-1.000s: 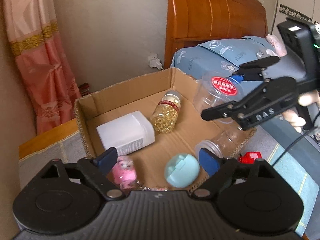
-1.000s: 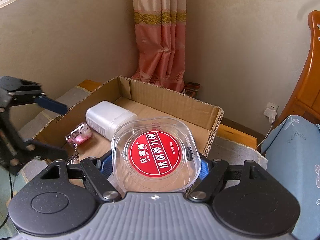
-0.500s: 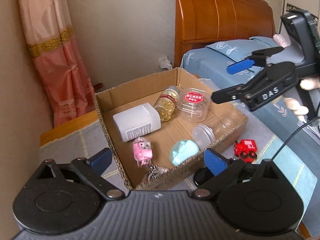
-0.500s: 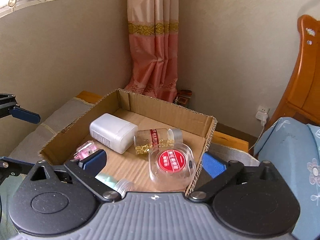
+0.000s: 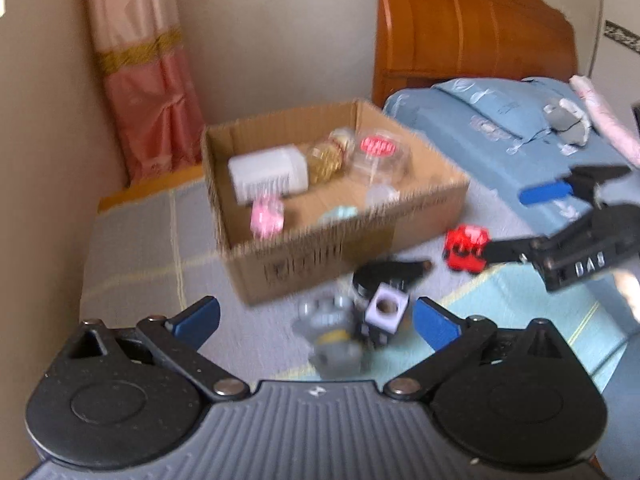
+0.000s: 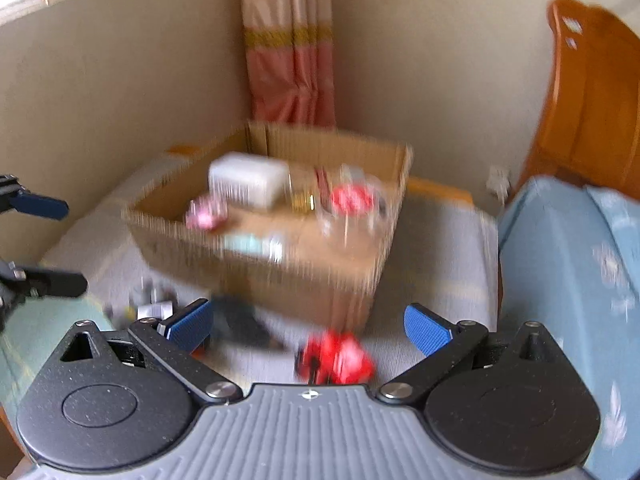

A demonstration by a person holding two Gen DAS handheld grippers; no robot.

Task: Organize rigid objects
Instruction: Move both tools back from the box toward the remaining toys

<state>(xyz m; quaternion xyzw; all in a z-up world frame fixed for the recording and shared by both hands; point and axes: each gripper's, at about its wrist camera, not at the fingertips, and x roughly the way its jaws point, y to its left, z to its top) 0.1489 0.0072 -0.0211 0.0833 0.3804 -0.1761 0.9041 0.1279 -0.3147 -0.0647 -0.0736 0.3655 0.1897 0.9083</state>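
While both views were smeared by motion, the layout could still be read against the cardboard box.

Left gripper (image 5: 316, 318): jaws still spreading to nearly their widest, nothing between the blue pads, poised above the loose pieces in front of the box.
Right gripper (image 6: 306, 322): jaws fully apart and empty, hanging over the red toy car in front of the box's near wall.
Grey toy (image 5: 334, 338): lay on the cover in front of the box, touching the lilac cube; its form was too blurred to name.
Lilac cube (image 5: 386, 308): sat just in front of the box, a round hole in its face.
Black item (image 5: 386, 274): lay flat between the cube and the box's near wall; its kind could not be told.
Red toy car (image 6: 336, 360): stood outside the box, near its front right corner.
Cardboard box (image 5: 344, 252): open-topped, on the grey bed cover.
Pink keychain toy (image 5: 266, 214): inside, by the near left wall.
Pale green round case (image 5: 340, 213): inside, against the near wall.
White bottle (image 5: 268, 174): on its side inside, toward the far left.
Capsule bottle (image 5: 330, 154): lying inside, just right of the white bottle.
Red-lidded clear jar (image 5: 380, 152): inside, toward the far right corner.
Curtain (image 5: 140, 80): hung beyond the box's far left.
Wooden headboard (image 5: 460, 36): rose behind the box's far right.
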